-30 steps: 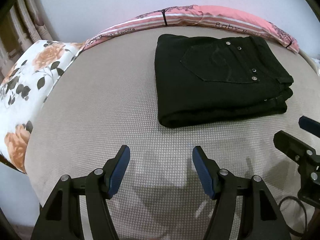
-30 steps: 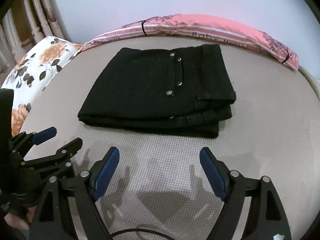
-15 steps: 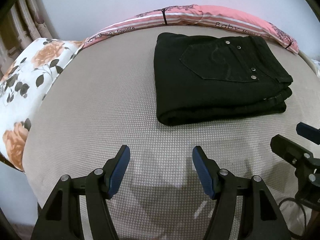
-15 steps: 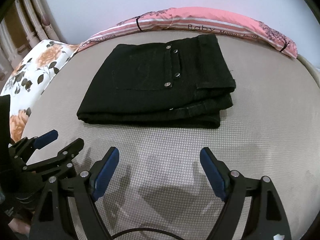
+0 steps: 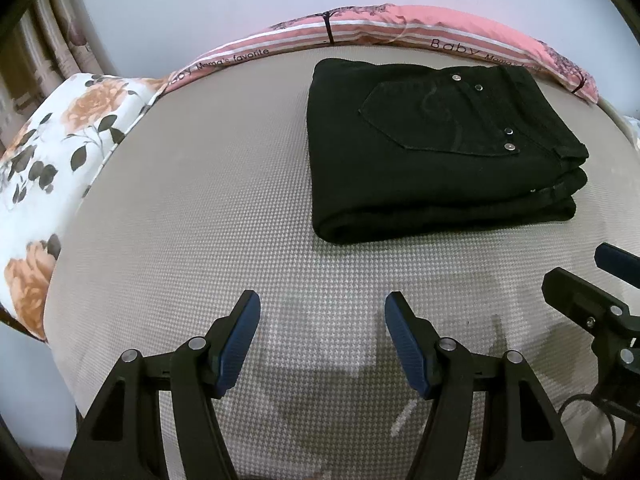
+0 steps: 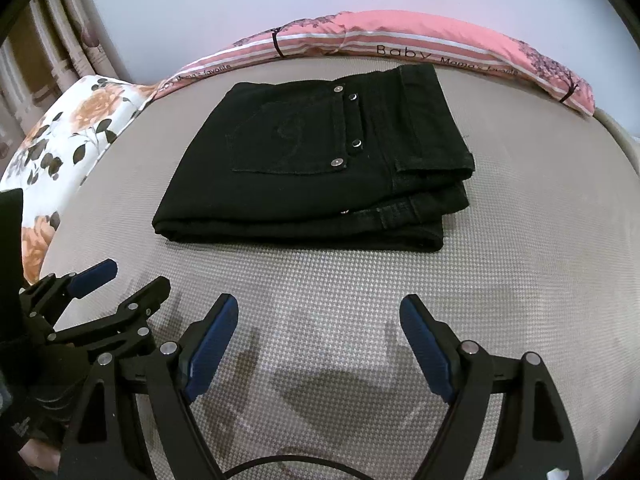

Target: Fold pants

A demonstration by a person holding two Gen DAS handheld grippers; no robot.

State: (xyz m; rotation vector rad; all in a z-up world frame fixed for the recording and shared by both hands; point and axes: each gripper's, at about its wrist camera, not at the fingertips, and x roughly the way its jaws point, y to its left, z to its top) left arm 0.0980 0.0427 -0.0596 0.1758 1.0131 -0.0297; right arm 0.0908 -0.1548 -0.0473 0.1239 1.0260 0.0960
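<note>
Black pants (image 5: 436,152) lie folded in a compact stack on the beige bed, back pocket and metal rivets facing up; they also show in the right wrist view (image 6: 320,160). My left gripper (image 5: 322,304) is open and empty, hovering over bare mattress in front of the stack's left end. My right gripper (image 6: 318,308) is open and empty, in front of the stack's near edge. Each gripper appears in the other's view: the right one (image 5: 592,280) at the right edge, the left one (image 6: 120,276) at the lower left.
A pink striped pillow (image 5: 400,28) lies along the far edge against the wall. A white floral pillow (image 5: 52,152) lies at the left. The mattress edge (image 5: 60,340) drops off at the near left. A black cable (image 6: 280,466) runs below the right gripper.
Both grippers have drawn back slightly from the folded pants and stayed open. The pants have not moved.
</note>
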